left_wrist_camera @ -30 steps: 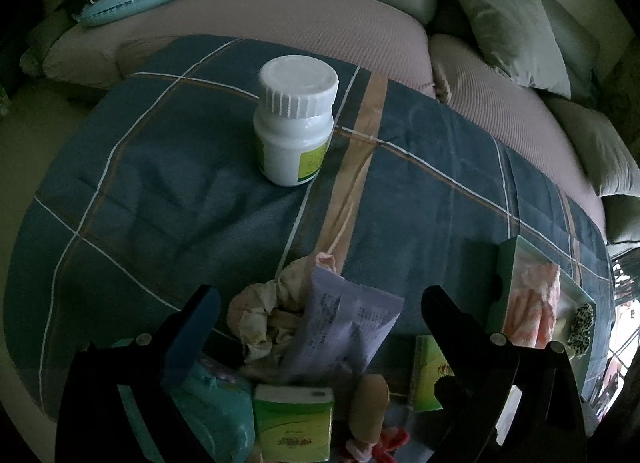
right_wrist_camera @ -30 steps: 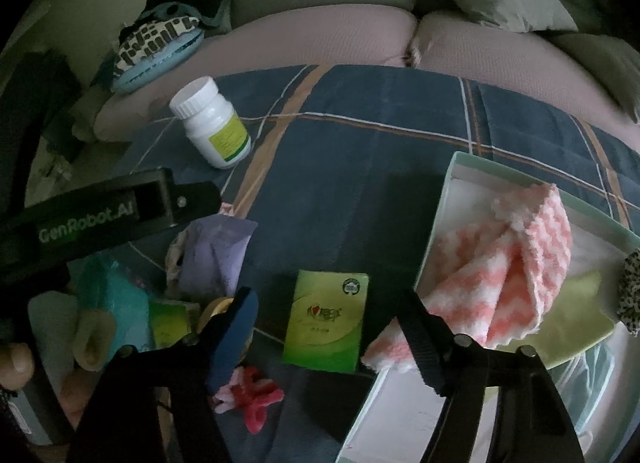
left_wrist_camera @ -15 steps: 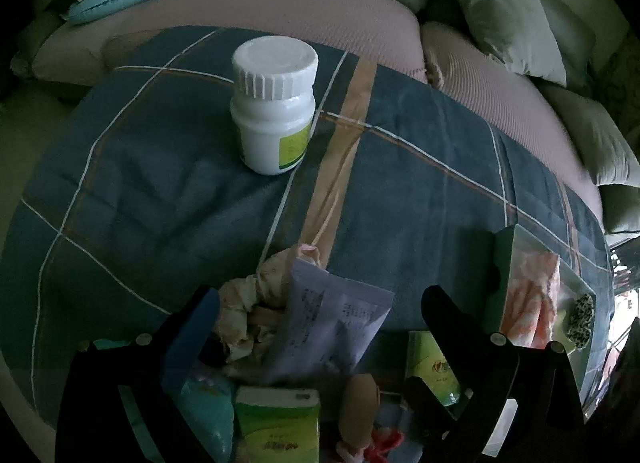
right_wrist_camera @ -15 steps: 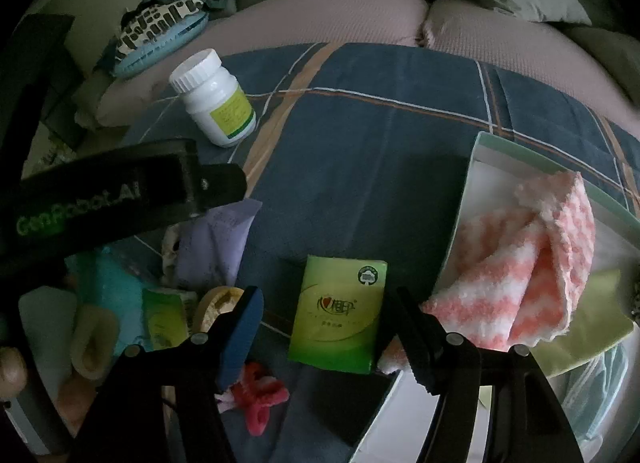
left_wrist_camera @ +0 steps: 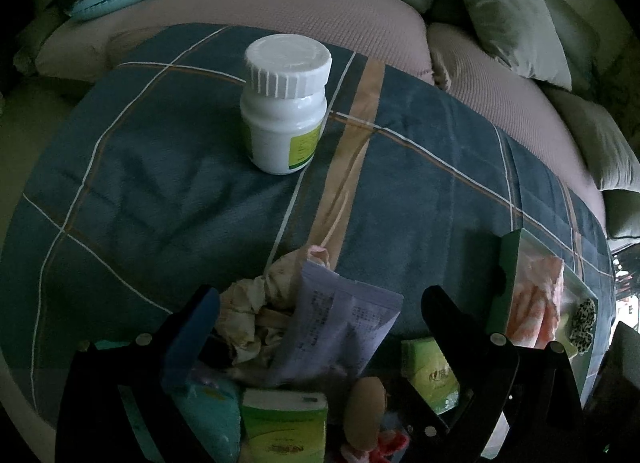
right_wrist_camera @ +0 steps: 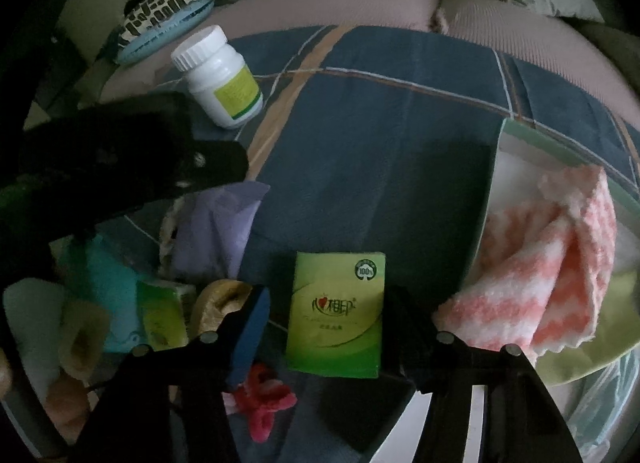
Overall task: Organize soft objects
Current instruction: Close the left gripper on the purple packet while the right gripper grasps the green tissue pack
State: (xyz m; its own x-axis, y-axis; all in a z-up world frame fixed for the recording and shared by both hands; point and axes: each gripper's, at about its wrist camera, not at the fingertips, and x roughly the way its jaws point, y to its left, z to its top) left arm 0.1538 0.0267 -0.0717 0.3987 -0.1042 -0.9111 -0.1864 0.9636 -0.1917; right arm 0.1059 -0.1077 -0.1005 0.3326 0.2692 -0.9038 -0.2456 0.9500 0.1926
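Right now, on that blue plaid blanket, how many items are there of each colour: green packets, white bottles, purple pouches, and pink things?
Green paper tissue packets: 2
White plastic bottle with ribbed cap: 1
Purple flat foil pouch: 1
Pink-and-white fluffy towel in the pale green box: 1
Pink fabric hair tie: 1
Total: 6

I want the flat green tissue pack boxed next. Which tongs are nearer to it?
Right. The right tongs straddle the flat green tissue pack, jaws closing. The left tongs hang over the lilac pouch beside it.
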